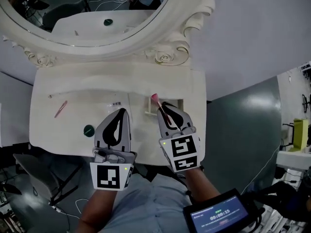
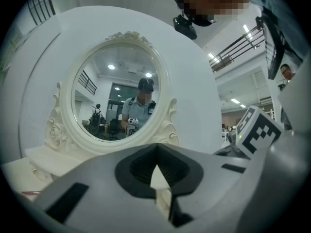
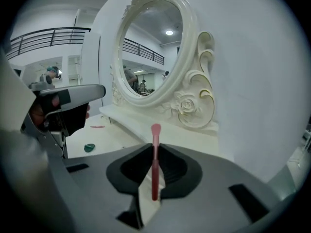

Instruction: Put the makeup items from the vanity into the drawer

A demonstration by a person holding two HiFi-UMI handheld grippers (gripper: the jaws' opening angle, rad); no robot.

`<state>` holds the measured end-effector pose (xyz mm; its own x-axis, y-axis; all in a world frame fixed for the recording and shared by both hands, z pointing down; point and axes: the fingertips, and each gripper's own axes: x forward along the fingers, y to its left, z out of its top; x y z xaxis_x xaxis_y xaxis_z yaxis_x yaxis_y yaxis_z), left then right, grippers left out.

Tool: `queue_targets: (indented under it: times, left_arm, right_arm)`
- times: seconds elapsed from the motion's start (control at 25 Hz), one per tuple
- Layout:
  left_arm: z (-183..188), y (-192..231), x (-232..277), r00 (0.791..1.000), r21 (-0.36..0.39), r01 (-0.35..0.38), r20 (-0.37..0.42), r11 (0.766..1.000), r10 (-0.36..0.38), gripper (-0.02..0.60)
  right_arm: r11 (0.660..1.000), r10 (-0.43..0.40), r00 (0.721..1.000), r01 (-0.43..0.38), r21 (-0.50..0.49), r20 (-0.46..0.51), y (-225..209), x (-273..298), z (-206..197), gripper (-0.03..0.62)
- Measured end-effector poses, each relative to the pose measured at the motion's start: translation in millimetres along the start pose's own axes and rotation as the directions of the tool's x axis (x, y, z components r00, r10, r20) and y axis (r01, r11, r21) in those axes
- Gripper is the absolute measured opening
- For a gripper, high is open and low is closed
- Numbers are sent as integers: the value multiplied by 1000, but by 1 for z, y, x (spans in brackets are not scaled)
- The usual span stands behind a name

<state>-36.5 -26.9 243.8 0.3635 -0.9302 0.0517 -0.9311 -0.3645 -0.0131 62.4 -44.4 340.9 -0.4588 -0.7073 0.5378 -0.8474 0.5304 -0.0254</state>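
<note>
A slim pink makeup brush stands between the jaws of my right gripper, which is shut on its handle, brush head forward. In the right gripper view the pink brush rises from the right gripper toward the mirror base. It hovers over a small open drawer in the white vanity top. My left gripper is beside it on the left, shut and empty; the left gripper points at the oval mirror. A round green item and a thin pink item lie on the left.
The ornate mirror frame rises at the back of the vanity, with a raised shelf below it. A small pale item lies far left. A chair stands below the vanity's front-left edge. Grey floor lies to the right.
</note>
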Motion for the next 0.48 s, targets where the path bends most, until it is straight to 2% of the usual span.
queue_targets:
  times: [0.2,0.32,0.48]
  left_arm:
    - [-20,-16,12,998,-35,17,-59,999,-19,0]
    - [-30,-18,16,997,-13,29,-70,999,-30,0]
    - [-45,-21,18,993,-20,37,-108,999,-39,0]
  right_arm:
    - [999,-3,998,6,41,-56,-14,1,-31,41]
    - [998,3,996,2,57,-90,-15,6,-49,41]
    - [997,16,991,-6,72,-133,-15,12,-64,41]
